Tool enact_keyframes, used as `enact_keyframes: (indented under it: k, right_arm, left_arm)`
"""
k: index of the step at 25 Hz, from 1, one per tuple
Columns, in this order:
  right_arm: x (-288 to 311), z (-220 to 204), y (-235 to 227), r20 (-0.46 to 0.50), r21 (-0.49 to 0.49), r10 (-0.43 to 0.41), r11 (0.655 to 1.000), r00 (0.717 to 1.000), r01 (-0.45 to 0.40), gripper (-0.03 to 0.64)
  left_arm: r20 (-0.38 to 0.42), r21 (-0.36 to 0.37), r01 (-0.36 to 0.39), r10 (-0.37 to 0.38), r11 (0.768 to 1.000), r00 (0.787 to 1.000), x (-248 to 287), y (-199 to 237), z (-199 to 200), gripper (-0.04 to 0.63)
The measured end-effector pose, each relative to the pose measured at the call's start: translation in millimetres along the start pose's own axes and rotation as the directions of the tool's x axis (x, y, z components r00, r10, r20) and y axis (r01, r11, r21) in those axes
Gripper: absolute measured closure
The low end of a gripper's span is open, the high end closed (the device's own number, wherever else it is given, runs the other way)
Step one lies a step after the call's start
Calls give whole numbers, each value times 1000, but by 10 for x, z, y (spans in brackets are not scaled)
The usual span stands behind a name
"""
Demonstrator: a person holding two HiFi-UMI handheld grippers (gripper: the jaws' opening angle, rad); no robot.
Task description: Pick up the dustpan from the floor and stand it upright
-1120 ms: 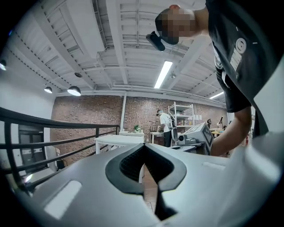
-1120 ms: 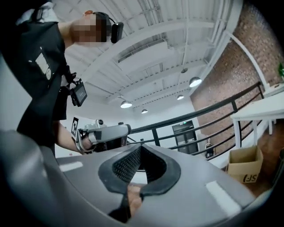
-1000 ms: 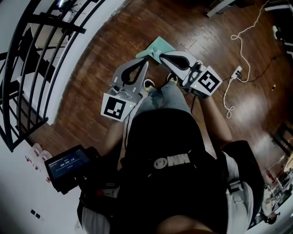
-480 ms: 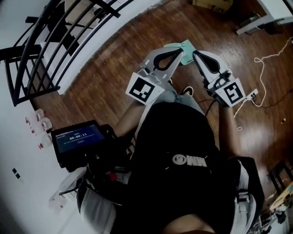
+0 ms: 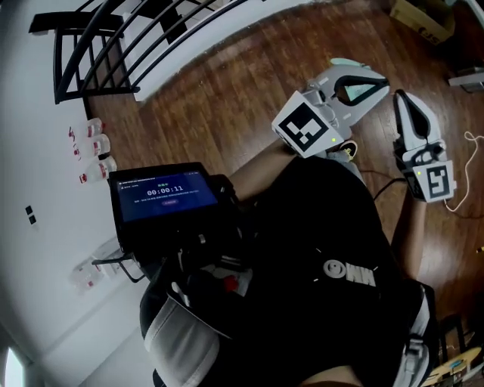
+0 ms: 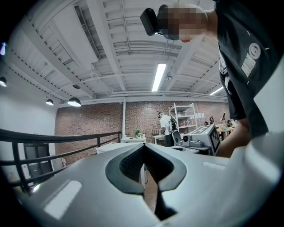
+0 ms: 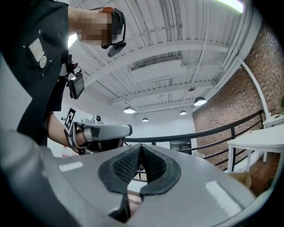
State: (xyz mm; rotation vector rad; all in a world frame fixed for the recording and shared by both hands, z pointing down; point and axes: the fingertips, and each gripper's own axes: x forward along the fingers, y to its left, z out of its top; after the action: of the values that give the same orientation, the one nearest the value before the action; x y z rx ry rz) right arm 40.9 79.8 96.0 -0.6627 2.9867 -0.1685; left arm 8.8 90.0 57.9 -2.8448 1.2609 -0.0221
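The mint-green dustpan point(image 5: 355, 92) lies on the wooden floor at the top right of the head view. It is mostly hidden behind my left gripper point(image 5: 384, 82) and shows through that gripper's loop. The left gripper is held above it, jaws shut and empty. My right gripper point(image 5: 399, 95) is just to the right, also shut on nothing. In the left gripper view the left gripper point(image 6: 143, 146) points level across the room, with no dustpan in sight. The right gripper view shows the right gripper point(image 7: 141, 147) with its pads together and the left gripper point(image 7: 100, 132) beyond it.
A black railing point(image 5: 113, 45) runs along the upper left. A tablet screen point(image 5: 162, 193) is mounted on the person's chest rig. Small bottles point(image 5: 94, 147) stand by the white wall. A cardboard box point(image 5: 423, 19) and a white cable point(image 5: 473, 162) lie at the right.
Both grippers have risen and shifted to the upper right of the head view as the view swung. The dustpan, plainly seen between them before, is now mostly covered by the left gripper.
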Motion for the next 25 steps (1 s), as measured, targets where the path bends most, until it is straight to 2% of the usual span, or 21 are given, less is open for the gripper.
enact_keyframes:
  k: [5, 10, 15, 25]
  right_arm:
    - [-55, -10, 55, 0, -45, -6, 999, 1000, 6, 615]
    - [-5, 27, 61, 9, -52, 4, 999, 1000, -4, 615]
    - [30, 38, 60, 8, -75, 13, 997, 1000, -12, 615]
    - [57, 175, 50, 29, -102, 25, 995, 999, -22, 615]
  left_arm:
    - [36, 16, 20, -20, 1000, 999, 4, -69, 47, 578]
    - [61, -28, 21, -20, 999, 998, 37, -32, 87, 578]
    - [73, 15, 18, -19, 1000, 997, 48, -32, 104, 578]
    - [93, 17, 22, -23, 1000, 995, 96, -32, 195, 578]
